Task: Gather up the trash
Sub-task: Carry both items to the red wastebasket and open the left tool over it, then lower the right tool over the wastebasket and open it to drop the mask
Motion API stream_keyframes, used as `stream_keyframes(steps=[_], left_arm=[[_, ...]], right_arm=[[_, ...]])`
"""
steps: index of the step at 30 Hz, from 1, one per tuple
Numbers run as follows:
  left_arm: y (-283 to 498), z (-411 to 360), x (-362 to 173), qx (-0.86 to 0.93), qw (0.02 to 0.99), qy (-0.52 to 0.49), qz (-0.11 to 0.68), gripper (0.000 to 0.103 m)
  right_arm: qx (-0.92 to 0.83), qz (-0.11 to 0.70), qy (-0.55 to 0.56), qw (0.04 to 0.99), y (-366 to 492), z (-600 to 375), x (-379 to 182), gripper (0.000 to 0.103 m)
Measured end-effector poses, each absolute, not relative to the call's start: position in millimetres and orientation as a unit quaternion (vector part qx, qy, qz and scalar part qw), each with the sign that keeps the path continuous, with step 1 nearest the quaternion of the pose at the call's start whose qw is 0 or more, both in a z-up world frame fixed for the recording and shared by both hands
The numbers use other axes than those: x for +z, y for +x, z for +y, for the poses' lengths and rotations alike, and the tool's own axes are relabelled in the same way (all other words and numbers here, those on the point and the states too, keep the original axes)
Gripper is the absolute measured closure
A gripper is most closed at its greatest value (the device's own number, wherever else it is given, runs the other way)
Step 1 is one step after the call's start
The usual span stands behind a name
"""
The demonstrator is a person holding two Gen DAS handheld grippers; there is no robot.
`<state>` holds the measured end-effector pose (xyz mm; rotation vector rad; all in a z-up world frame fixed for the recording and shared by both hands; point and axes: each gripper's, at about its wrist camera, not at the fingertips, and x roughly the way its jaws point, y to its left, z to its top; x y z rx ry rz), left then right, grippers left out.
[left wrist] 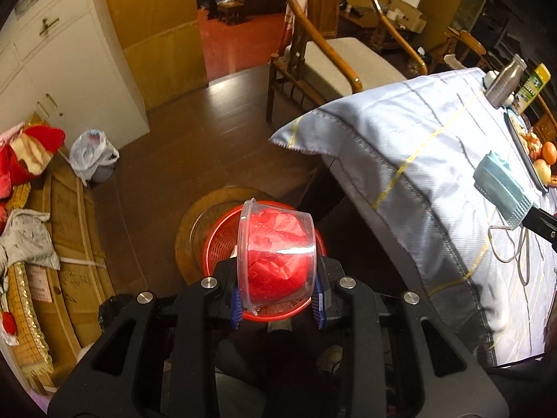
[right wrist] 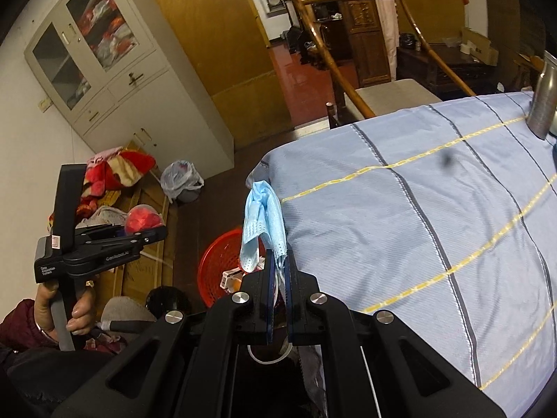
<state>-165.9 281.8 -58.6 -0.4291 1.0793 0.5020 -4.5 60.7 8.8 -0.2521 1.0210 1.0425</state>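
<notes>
My left gripper (left wrist: 278,304) is shut on a clear plastic tub (left wrist: 276,252) stuffed with red crumpled paper, held tilted right above the red basket (left wrist: 219,240) on the floor. My right gripper (right wrist: 278,289) is shut on a crumpled light-blue face mask (right wrist: 263,216), which sticks up from the pads at the table's corner. The red basket (right wrist: 222,261) lies below and to the left of the mask, with some white scraps inside. In the right wrist view the left gripper (right wrist: 139,231) with the tub (right wrist: 143,219) is at the left, in a person's hand (right wrist: 75,308). The right gripper with the mask (left wrist: 497,181) shows over the table at the right of the left wrist view.
A table under a blue striped cloth (left wrist: 435,160) fills the right, with a metal bottle (left wrist: 504,83), a green carton (left wrist: 531,87) and a fruit tray (left wrist: 538,155). A wooden chair (left wrist: 327,66) stands behind. Cardboard, clothes (left wrist: 28,160) and a bagged bin (left wrist: 92,155) line the left wall by a white cabinet (right wrist: 115,66).
</notes>
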Motion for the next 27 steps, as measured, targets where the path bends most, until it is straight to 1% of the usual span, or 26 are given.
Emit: stream_keyframes(steps=[11, 13, 14, 16, 17, 19, 21, 27], left_arm=[[-153, 299, -89, 0.220, 0.784, -0.223, 0.536, 0.072], [-150, 303, -97, 0.219, 0.776, -0.229, 0.545, 0.069], [-150, 305, -100, 0.218, 0.772, -0.233, 0.550, 0.068], [-150, 310, -104, 0.221, 0.764, -0.246, 0.554, 0.054], [-151, 311, -104, 0.222, 0.763, -0.251, 0.554, 0.051], [-152, 315, -100, 0.225, 0.763, -0.260, 0.548, 0.041], [-152, 317, -94, 0.235, 0.764, -0.258, 0.543, 0.036], [-161, 317, -85, 0.256, 0.762, -0.257, 0.536, 0.032]], right_arm=[[0.460, 0.471, -0.130, 0.741, 0, 66, 8, 0.097], [0.455, 0.474, -0.129, 0.743, 2, 64, 6, 0.097], [0.452, 0.476, -0.127, 0.743, 3, 63, 6, 0.097], [0.449, 0.478, -0.125, 0.744, 5, 61, 4, 0.097], [0.447, 0.480, -0.124, 0.745, 6, 60, 4, 0.097], [0.446, 0.481, -0.121, 0.745, 7, 58, 3, 0.096], [0.447, 0.483, -0.118, 0.744, 8, 58, 1, 0.096], [0.465, 0.484, -0.118, 0.732, 5, 64, -1, 0.095]])
